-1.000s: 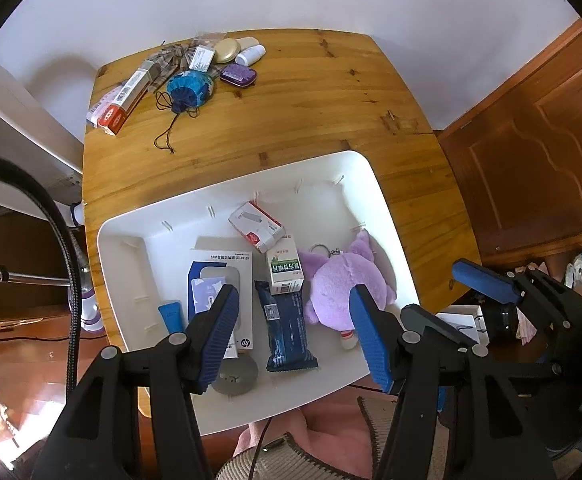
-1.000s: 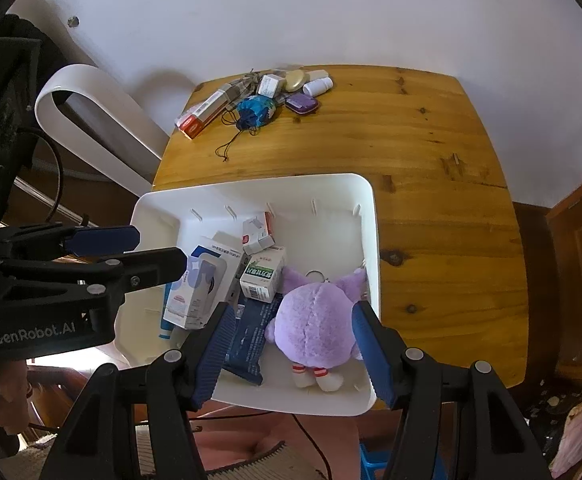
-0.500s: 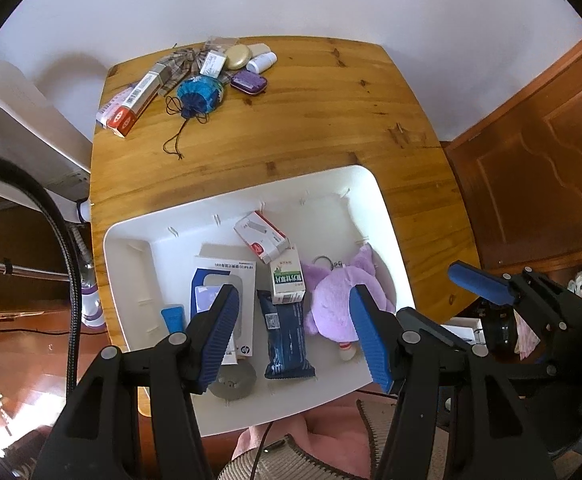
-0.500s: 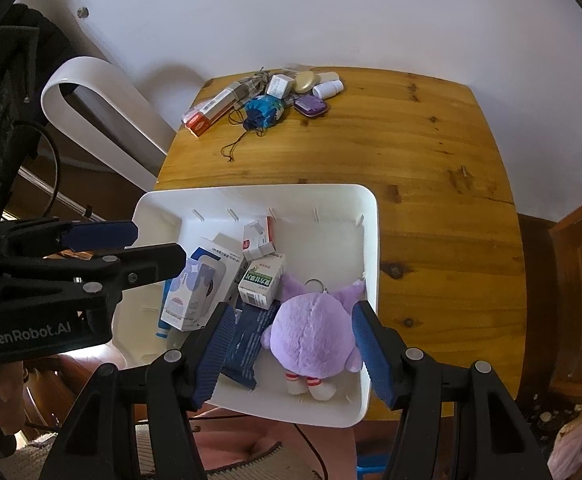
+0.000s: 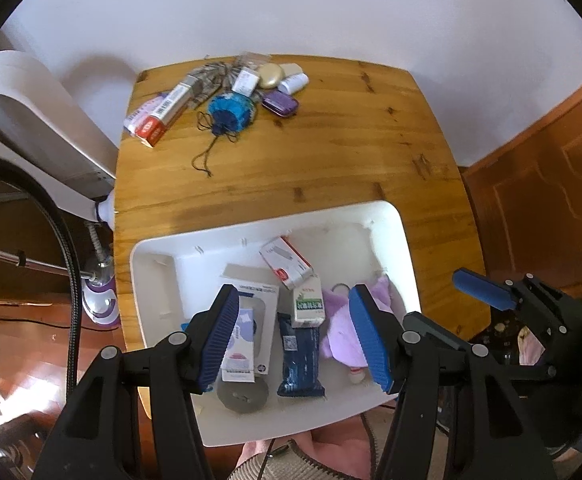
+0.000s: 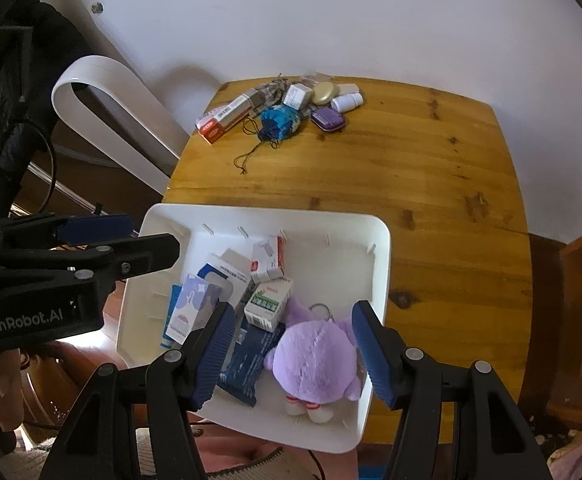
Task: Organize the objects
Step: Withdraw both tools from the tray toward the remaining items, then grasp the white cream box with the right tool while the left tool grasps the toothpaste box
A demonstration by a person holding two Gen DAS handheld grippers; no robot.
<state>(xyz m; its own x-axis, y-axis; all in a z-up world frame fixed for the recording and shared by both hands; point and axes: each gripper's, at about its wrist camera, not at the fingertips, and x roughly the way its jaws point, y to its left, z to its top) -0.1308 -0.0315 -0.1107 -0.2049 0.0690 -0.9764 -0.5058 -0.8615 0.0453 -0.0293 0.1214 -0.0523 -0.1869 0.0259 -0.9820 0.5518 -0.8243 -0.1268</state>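
Note:
A white tray [image 5: 155, 264] [image 6: 383, 264] sits at the near end of the wooden table [image 5: 331, 152] [image 6: 411, 168]. In it lie a purple plush [image 5: 343, 332] [image 6: 317, 360], a dark blue packet [image 5: 299, 356] [image 6: 247, 364], a green-and-white box [image 5: 309, 302] [image 6: 269, 306], a red-and-white box [image 5: 287, 266] [image 6: 267, 258] and a white box with blue print [image 5: 259, 320]. My left gripper [image 5: 293, 338] hangs open high over the boxes. Well above the plush, my right gripper [image 6: 293, 354] is open too. Neither holds anything.
At the far end lies a pile: a red-ended carton [image 5: 163, 114] [image 6: 227, 118], a blue corded pouch [image 5: 231, 110] [image 6: 281, 120], a purple case [image 5: 280, 102] [image 6: 328, 119], a gold oval [image 5: 271, 76], a white bottle [image 5: 295, 82]. A white curved stand [image 5: 31, 120] flanks the left, wood panelling [image 5: 551, 184] the right.
In both views the tray and the far pile have slid lower in the picture, as both hands drifted over the tray. The jaws keep the same width and nothing was picked up.

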